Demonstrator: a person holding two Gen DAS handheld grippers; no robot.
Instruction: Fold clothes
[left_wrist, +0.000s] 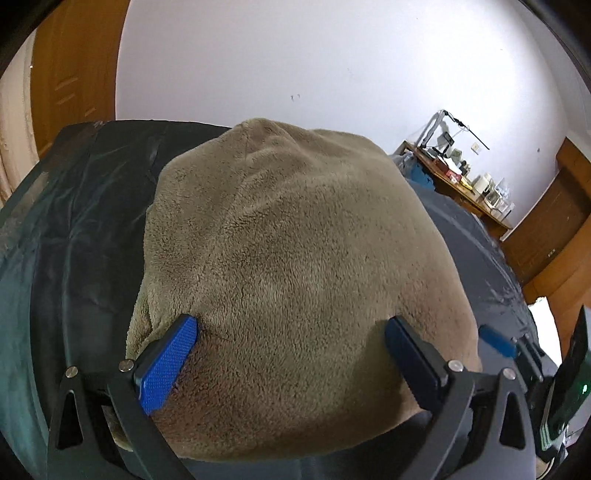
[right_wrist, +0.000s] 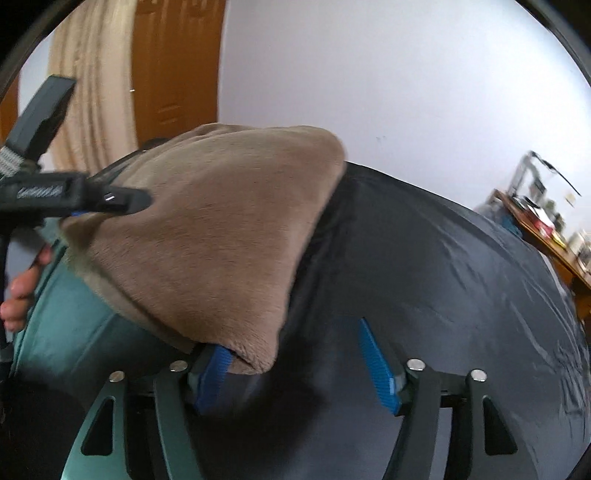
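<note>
Fleece garment (left_wrist: 295, 258), tan, plush, is seen folded into a thick pad on a dark sheet (right_wrist: 443, 266) spread over a bed or table; teal fabric (right_wrist: 74, 332) lies beside it. It is judged soft, light, limp and bulky: no stiffness, so it'd sag and unfold if lifted by one layer only. Pile looks grippy, not slippery; nothing fragile. Best taken at a corner or along a folded edge w/ all layers pinched together.

Left gripper (left_wrist: 291, 354): jaws spread wide, released, the near part of the pad lying between the blue pads; nothing is pinched, tho the left pad (left_wrist: 166, 365) appears to touch the fleece.

Right gripper (right_wrist: 295, 369): jaws spread apart, nothing gripped. The near corner of the pad drapes over its left finger (right_wrist: 210, 376); right finger stands clear, above the sheet.
</note>
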